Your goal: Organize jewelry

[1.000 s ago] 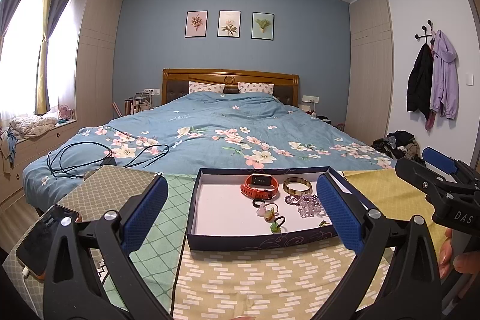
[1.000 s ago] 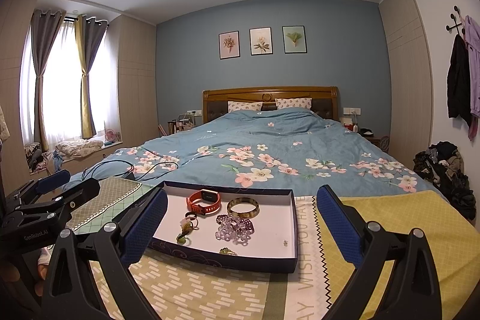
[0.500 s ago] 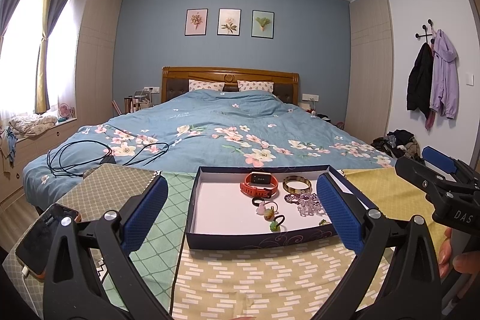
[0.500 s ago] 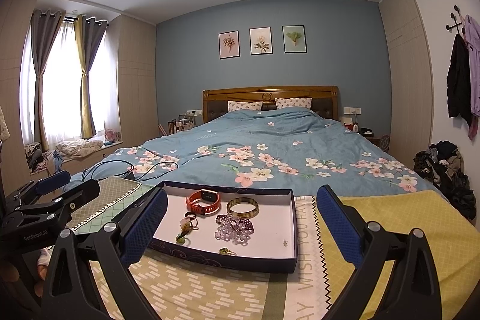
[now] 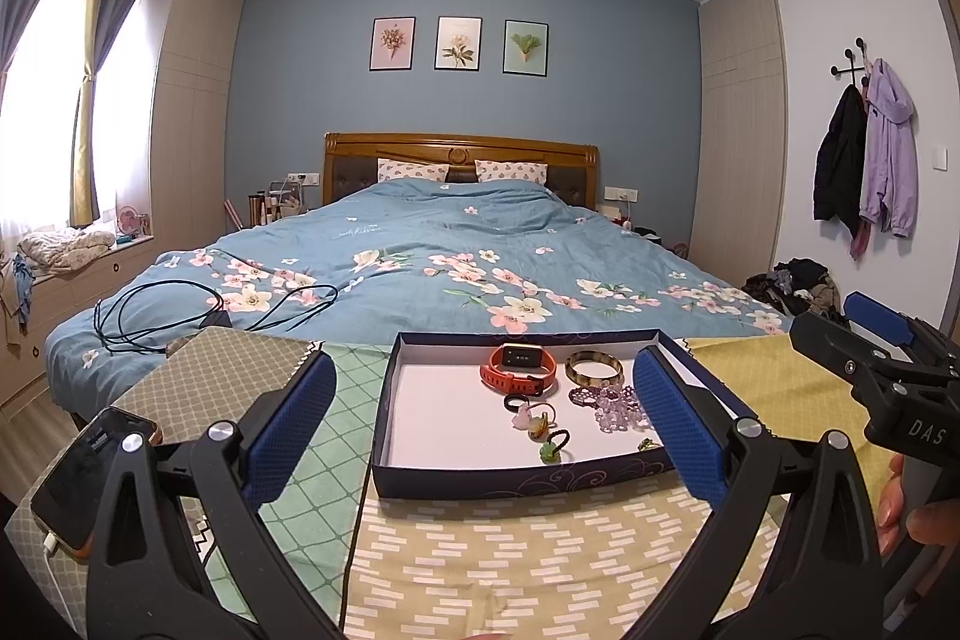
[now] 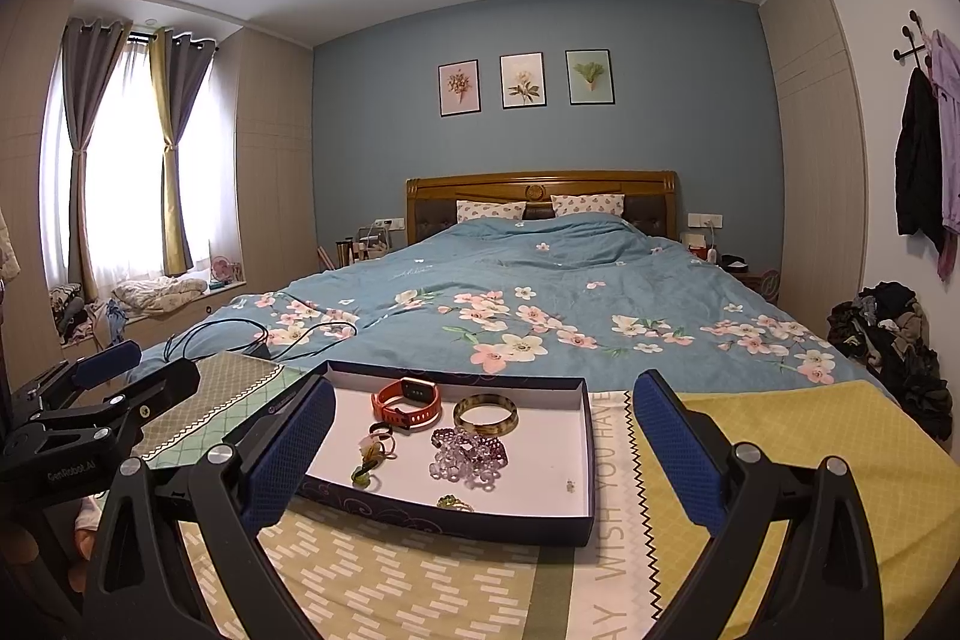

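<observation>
A dark blue box lid [image 5: 516, 478] [image 6: 456, 520] with a white floor lies on patterned cloths at the foot of the bed. In it are an orange smartwatch [image 5: 519, 369] [image 6: 408, 402], a tortoiseshell bangle [image 5: 594, 367] [image 6: 485, 413], a purple bead bracelet [image 5: 612, 403] [image 6: 468, 454], several small rings [image 5: 537, 421] [image 6: 375, 451] and a green ring [image 6: 454, 504]. My left gripper [image 5: 483, 418] is open, its fingers straddling the lid with nothing between them. My right gripper [image 6: 483, 451] is open too, hovering before the lid, empty.
A phone [image 5: 90, 484] on a cable lies at the near left on a checked mat [image 5: 234, 370]. Black cables [image 5: 180, 310] are coiled on the floral duvet [image 5: 456, 274]. A yellow cloth [image 6: 810, 448] covers the right side. Clothes are heaped on the floor at right [image 6: 894, 340].
</observation>
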`<act>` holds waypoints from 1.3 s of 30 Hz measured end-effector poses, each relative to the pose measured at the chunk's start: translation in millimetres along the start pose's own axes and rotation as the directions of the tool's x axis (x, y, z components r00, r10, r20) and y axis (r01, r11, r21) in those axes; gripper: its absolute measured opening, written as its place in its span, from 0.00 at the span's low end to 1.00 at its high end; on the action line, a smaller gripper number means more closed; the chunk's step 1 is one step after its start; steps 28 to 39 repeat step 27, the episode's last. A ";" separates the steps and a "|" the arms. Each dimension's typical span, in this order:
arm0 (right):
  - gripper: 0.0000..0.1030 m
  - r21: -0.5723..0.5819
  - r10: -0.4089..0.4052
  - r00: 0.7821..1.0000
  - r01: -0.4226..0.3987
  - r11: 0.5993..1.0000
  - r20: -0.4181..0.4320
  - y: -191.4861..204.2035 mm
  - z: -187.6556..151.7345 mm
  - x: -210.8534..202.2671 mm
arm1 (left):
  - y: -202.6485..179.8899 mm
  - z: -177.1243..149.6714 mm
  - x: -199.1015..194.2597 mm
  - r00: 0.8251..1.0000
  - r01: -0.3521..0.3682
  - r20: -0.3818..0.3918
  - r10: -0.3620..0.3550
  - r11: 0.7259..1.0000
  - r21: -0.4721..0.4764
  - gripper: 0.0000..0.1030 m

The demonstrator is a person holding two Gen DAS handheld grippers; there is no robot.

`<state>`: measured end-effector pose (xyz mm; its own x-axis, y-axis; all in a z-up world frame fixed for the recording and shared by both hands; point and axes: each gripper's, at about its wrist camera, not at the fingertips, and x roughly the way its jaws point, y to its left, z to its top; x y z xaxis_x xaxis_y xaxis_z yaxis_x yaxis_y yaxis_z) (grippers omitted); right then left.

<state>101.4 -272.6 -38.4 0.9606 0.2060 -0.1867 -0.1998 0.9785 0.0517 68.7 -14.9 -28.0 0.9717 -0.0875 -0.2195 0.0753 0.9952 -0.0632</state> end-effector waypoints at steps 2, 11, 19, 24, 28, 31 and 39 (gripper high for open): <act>0.93 0.003 0.001 1.000 -0.001 1.000 -0.001 0.0 -0.1 0.1 | -0.1 0.1 0.0 1.000 0.001 0.001 -0.001 1.000 0.000 0.95; 0.93 0.003 0.000 1.000 0.000 1.000 -0.004 -1.8 -0.4 -0.1 | -1.5 -2.0 1.1 1.000 0.001 -0.004 -0.001 1.000 -0.006 0.95; 0.93 0.007 0.007 1.000 -0.007 1.000 -0.014 -3.8 -0.7 -0.3 | -3.3 -3.2 -0.2 1.000 0.020 -0.009 -0.020 1.000 0.011 0.95; 0.93 -0.019 -0.005 0.997 0.004 1.000 -0.080 -15.9 -0.3 2.7 | -0.5 -4.5 7.3 0.998 0.015 -0.064 -0.015 1.000 -0.002 0.95; 0.93 -0.039 -0.049 0.982 0.043 0.998 -0.182 -41.7 -4.8 12.2 | 4.2 -5.6 14.6 0.994 0.006 -0.108 -0.005 1.000 0.006 0.95; 0.93 -0.039 -0.049 0.982 0.043 0.998 -0.182 -41.7 -4.8 12.2 | 4.2 -5.6 14.6 0.994 0.006 -0.108 -0.005 1.000 0.006 0.95; 0.93 -0.039 -0.049 0.982 0.043 0.998 -0.182 -41.7 -4.8 12.2 | 4.2 -5.6 14.6 0.994 0.006 -0.108 -0.005 1.000 0.006 0.95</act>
